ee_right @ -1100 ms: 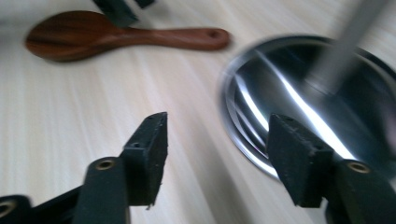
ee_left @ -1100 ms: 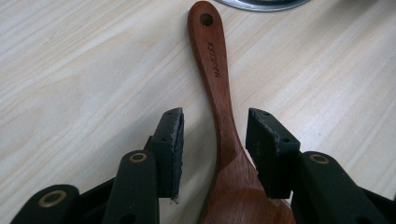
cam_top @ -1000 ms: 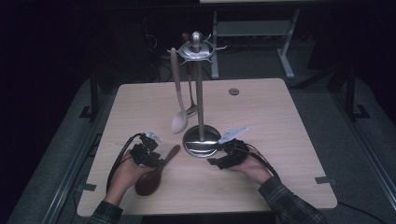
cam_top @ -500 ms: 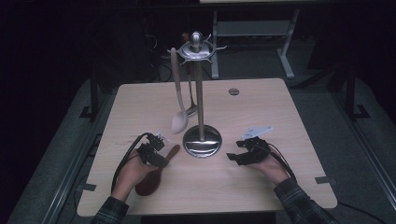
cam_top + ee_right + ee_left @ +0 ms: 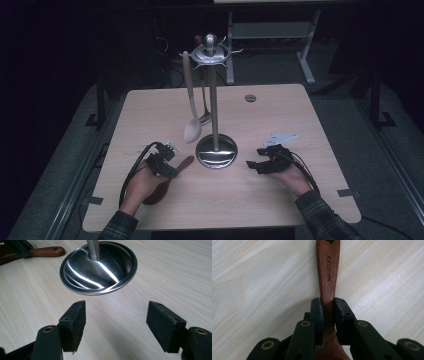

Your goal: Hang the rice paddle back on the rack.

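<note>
High view: I see my left hand-held gripper [image 5: 167,162] at lower left of the frame, over the wooden spoon [image 5: 186,161] lying on the surface [image 5: 280,115] beside the steel stand [image 5: 216,150].

Left gripper view: its jaws have just been closing and now clamp the spoon's handle at centre frame.

Right gripper view: my right hand-held gripper [image 5: 116,322] stands apart, holding nothing, below the stand's base.

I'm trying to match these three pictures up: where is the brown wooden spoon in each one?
High view: wooden spoon lies lower left, under the left gripper.
Left gripper view: its handle runs up the centre, clamped between the jaws.
Right gripper view: handle end, top left.
Shared landmark: the steel stand's round base.
</note>
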`<state>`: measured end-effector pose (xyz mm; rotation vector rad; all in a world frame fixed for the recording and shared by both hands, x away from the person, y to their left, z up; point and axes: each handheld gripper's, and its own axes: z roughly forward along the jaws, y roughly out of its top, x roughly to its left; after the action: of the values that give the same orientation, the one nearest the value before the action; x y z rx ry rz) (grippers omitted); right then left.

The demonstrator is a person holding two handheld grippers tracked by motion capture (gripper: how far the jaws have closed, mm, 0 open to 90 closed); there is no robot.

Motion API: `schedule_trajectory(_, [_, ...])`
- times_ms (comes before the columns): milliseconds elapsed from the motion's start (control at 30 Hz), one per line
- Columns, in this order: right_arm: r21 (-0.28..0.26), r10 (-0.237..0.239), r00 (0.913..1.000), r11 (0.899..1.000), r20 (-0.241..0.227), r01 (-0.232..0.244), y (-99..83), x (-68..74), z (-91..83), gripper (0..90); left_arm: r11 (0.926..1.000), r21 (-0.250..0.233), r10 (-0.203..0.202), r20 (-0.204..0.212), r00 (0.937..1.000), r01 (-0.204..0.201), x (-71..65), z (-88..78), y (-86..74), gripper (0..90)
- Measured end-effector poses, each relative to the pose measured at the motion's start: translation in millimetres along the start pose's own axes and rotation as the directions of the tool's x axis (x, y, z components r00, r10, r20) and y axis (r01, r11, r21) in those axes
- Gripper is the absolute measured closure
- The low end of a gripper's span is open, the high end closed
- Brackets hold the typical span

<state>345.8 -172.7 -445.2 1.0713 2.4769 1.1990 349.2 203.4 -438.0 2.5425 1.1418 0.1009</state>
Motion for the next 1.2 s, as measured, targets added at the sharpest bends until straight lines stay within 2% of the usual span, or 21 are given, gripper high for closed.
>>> schedule_trajectory(67, [-0.008, 0.002, 1.0000, 1.000, 0.002, -0.002, -0.1, -1.0, -0.6, 31.3, 0.9998, -0.020, -0.009, 0.005, 0.9999, 0.009, 1.2, -1.4, -1.7, 78.1])
schedule_trajectory(133, [-0.011, 0.007, 1.0000, 1.000, 0.004, -0.007, 0.1, -2.1, -1.6, 31.3, 0.9977, -0.065, -0.017, 0.022, 0.9996, 0.018, 3.1, -7.8, -3.0, 78.2])
schedule_trajectory(167, [-0.015, 0.016, 0.9999, 1.000, 0.005, -0.016, 0.1, -2.3, -1.9, 31.4, 0.9963, -0.086, -0.003, 0.022, 0.9998, 0.005, 4.6, -12.4, -3.5, 78.2])
schedule_trajectory(300, [-0.020, 0.020, 0.9998, 1.000, 0.006, -0.020, 0.1, -4.4, -2.8, 31.3, 0.9805, -0.195, -0.015, 0.048, 0.9987, 0.024, 5.9, -26.1, -8.0, 78.2])
schedule_trajectory(433, [-0.026, 0.026, 0.9997, 0.999, 0.006, -0.026, 0.1, -5.0, -4.5, 31.4, 0.9668, -0.251, -0.030, 0.082, 0.9962, 0.050, 6.5, -35.1, -13.5, 78.2])
schedule_trajectory(500, [-0.028, 0.023, 0.9997, 0.999, 0.009, -0.023, 0.1, -5.1, -4.3, 31.4, 0.9624, -0.268, -0.019, 0.086, 0.9962, 0.041, 7.7, -39.8, -17.2, 78.2])
schedule_trajectory(533, [-0.028, 0.023, 0.9997, 0.999, 0.008, -0.023, 0.1, -4.7, -4.4, 31.4, 0.9586, -0.280, -0.029, 0.094, 0.9951, 0.055, 7.8, -41.8, -19.7, 78.2])
schedule_trajectory(600, [-0.027, 0.023, 0.9997, 0.999, 0.010, -0.023, 0.3, -4.1, -4.7, 31.4, 0.9498, -0.308, -0.027, 0.102, 0.9944, 0.057, 10.1, -47.0, -24.7, 78.3])
schedule_trajectory(700, [-0.026, 0.023, 0.9997, 0.999, 0.007, -0.023, 0.4, -3.6, -4.3, 31.4, 0.9478, -0.315, -0.020, 0.096, 0.9952, 0.049, 11.5, -50.3, -30.6, 78.3])
schedule_trajectory(767, [-0.027, 0.026, 0.9997, 0.999, 0.001, -0.026, 0.9, -2.7, -3.8, 31.4, 0.9447, -0.321, -0.029, 0.119, 0.9924, 0.066, 12.1, -50.9, -34.7, 78.3])
schedule_trajectory(900, [-0.032, 0.012, 0.9999, 0.999, -0.010, -0.013, 2.6, 2.6, -3.5, 31.4, 0.9451, -0.322, -0.020, 0.115, 0.9932, 0.056, 11.0, -56.1, -43.0, 78.3])
schedule_trajectory(1000, [-0.030, 0.011, 0.9998, 0.999, -0.015, -0.011, 3.3, 5.0, -2.6, 31.4, 0.9402, -0.333, -0.031, 0.123, 0.9919, 0.070, 10.6, -58.8, -49.9, 78.3])
schedule_trajectory(1033, [-0.030, 0.010, 0.9998, 0.999, -0.016, -0.010, 3.4, 5.2, -2.5, 31.4, 0.9410, -0.331, -0.030, 0.126, 0.9916, 0.071, 10.8, -60.1, -51.6, 78.3])
schedule_trajectory(1100, [-0.032, 0.005, 0.9999, 0.999, -0.016, -0.006, 3.8, 5.8, -2.6, 31.4, 0.9380, -0.340, -0.030, 0.117, 0.9926, 0.069, 11.2, -62.7, -54.8, 78.3])
schedule_trajectory(1200, [-0.037, 0.013, 0.9997, 0.999, -0.019, -0.014, 4.8, 7.7, -3.2, 31.4, 0.9232, -0.377, -0.030, 0.127, 0.9915, 0.076, 11.0, -66.6, -56.5, 78.3])
